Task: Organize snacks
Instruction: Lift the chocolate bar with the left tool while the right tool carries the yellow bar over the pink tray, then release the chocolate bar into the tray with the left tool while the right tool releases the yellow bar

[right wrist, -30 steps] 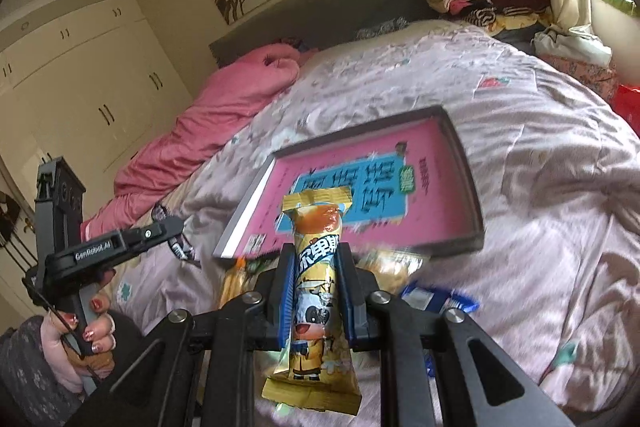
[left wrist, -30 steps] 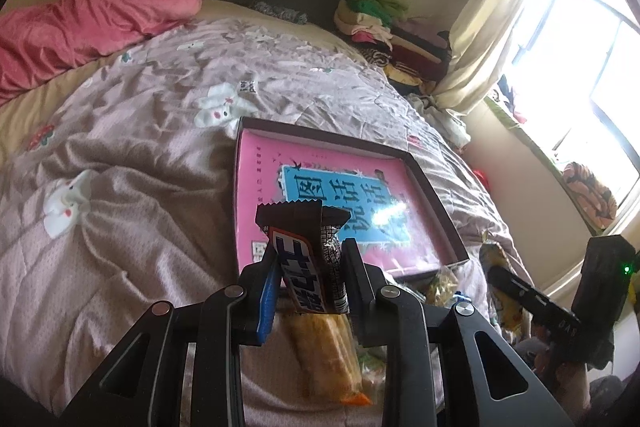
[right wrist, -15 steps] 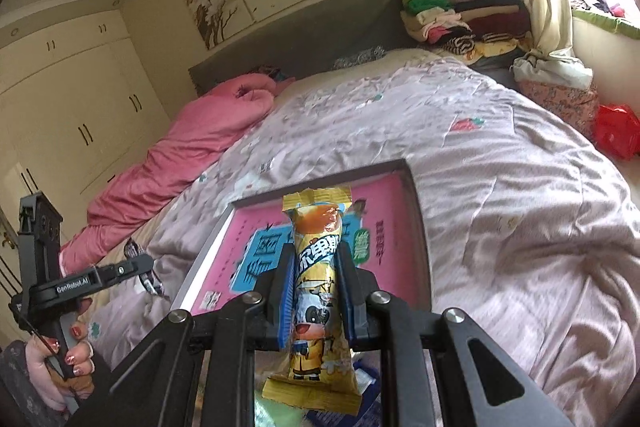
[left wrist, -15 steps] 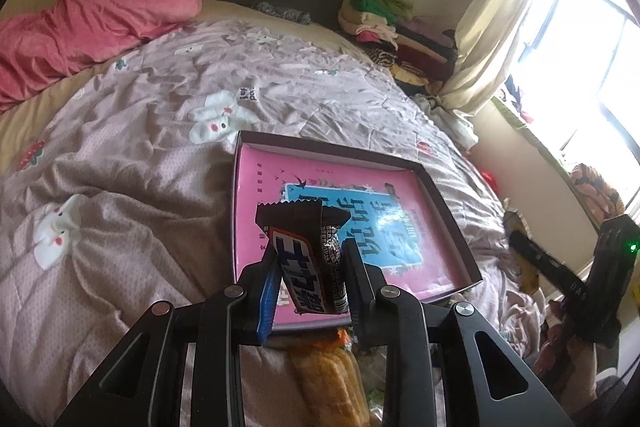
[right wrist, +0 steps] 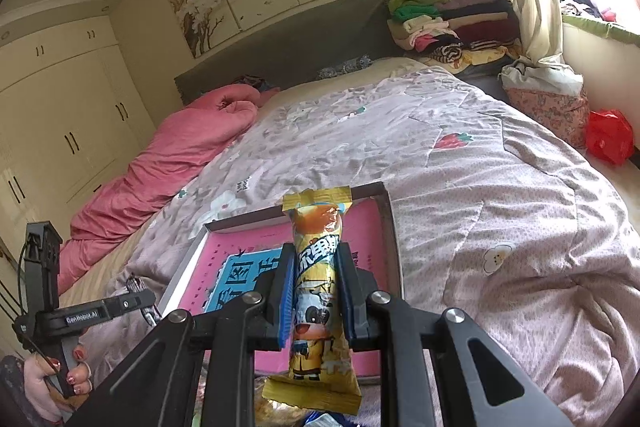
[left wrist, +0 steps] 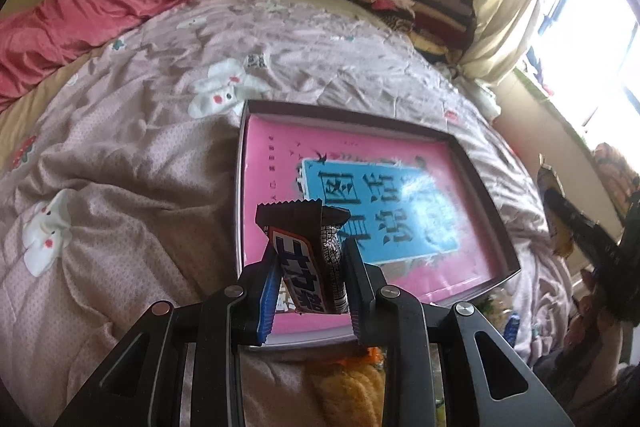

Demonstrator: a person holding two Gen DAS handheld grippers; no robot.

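Hidden or cut off: in the left wrist view my right claw (left wrist: 554,223) shows only as a dark bar at the right edge, and the yellow packet it carries is a blurred sliver there. Below my left claw (left wrist: 308,287) the loose snacks on the bed (left wrist: 120,155) are mostly masked by the claw frame; I can make out one orange-yellow packet (left wrist: 348,387) and scraps of green and blue wrapping further right. In the right wrist view the near edge of the box lid (right wrist: 390,223) is covered by my own claw.

Task items: my left claw is nearly closed and clamps a dark brown chocolate bar (left wrist: 308,259), upright, with a white and blue label and a crimped top end. The bar hangs above the near left corner of the box lid (left wrist: 484,203). My right claw (right wrist: 316,291) is closed as far as it goes on a yellow snack stick (right wrist: 316,291), upright, with an orange top, green lettering and a cartoon panda. The stick stands over the far right part of the lid. A hand (right wrist: 56,379) with red nails grips the left claw's (right wrist: 138,301) handle at the lower left.

Container: the lid is a shallow tray with dark rims, lying flat on the lilac quilt. Its floor is pink with a blue lettered panel. No snack lies inside it.
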